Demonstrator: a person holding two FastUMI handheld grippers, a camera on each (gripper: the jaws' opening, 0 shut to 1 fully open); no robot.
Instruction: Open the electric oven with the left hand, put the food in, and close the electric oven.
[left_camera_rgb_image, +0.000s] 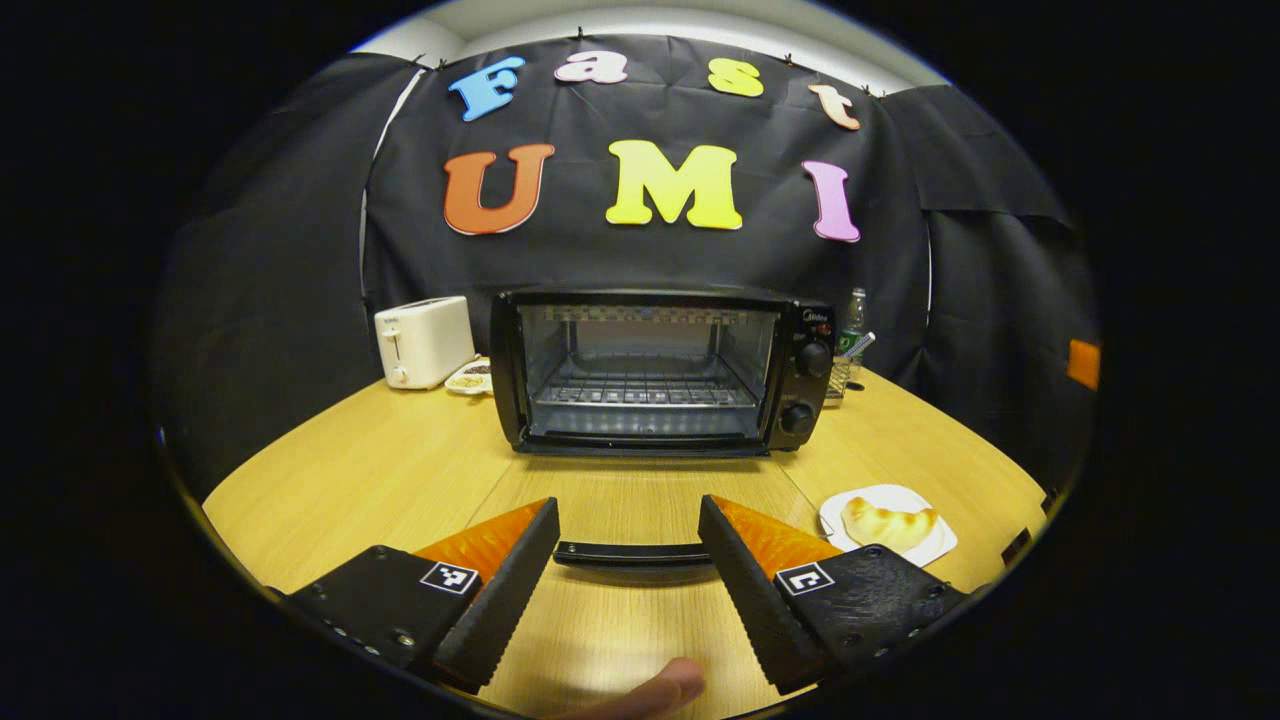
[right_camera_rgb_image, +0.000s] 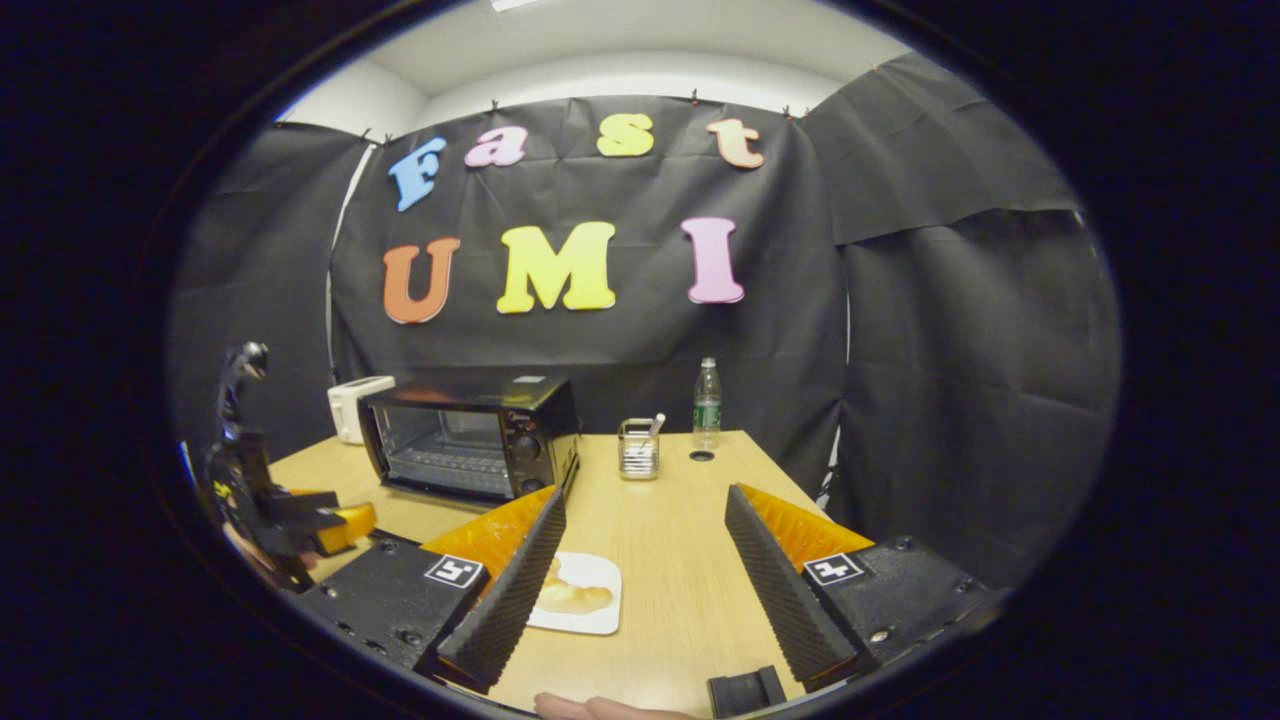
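In the left gripper view the left gripper (left_camera_rgb_image: 628, 545) hung with its fingers spread wide and empty at the bottom centre; the oven door's handle (left_camera_rgb_image: 632, 553) lay between the fingertips, untouched; the electric oven (left_camera_rgb_image: 660, 372) stood open at centre frame; the bread (left_camera_rgb_image: 890, 524) sat on its white plate (left_camera_rgb_image: 935, 548) at lower right. In the right gripper view the right gripper (right_camera_rgb_image: 645, 540) was likewise spread and empty; the bread (right_camera_rgb_image: 570, 596) lay just beyond its left finger (right_camera_rgb_image: 510, 590), lower centre.

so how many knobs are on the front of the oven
2, both on the oven's right-hand control panel in the left gripper view: the upper knob and the lower knob beneath it. The oven door is open, lying flat towards the camera.
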